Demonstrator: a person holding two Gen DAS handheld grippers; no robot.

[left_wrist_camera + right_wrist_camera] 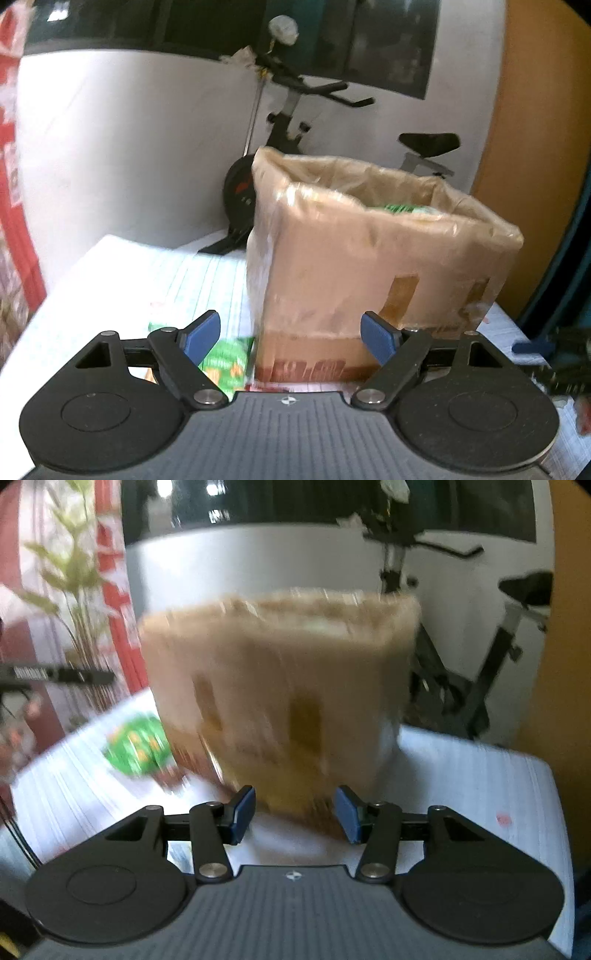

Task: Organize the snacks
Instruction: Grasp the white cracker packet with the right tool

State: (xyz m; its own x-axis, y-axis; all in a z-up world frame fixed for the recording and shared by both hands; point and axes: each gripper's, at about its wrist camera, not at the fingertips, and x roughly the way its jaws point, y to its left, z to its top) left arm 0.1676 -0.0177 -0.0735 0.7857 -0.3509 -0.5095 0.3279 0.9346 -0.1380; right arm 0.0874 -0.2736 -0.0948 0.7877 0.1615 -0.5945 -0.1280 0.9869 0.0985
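box: brown cardboard box (369, 258) lined with clear plastic film, open top, standing on the white lined table cover (147, 280).
done: 1 green printed packet (402, 209) shows over the rim inside the box, so at least 1 snack looks stowed. Rest of the interior is hidden.
left: 1 green snack packet with orange print (225, 363) lies on the cover just beside the box's lower left corner; right wrist view shows it blurred at the same spot (136, 747). I'd call the job partly done, with at least this 1 to go.
left gripper (291, 336): your jaws stand wide apart, nothing between the blue pads (201, 336); loose packet sits just behind the left pad.
right gripper (294, 814): released, about half spread, empty; it faces the box wall close up.
risk: film liner is loose at the rim, so a packet could snag there.
note: right wrist view is heavily motion-blurred, so detail there is weak.
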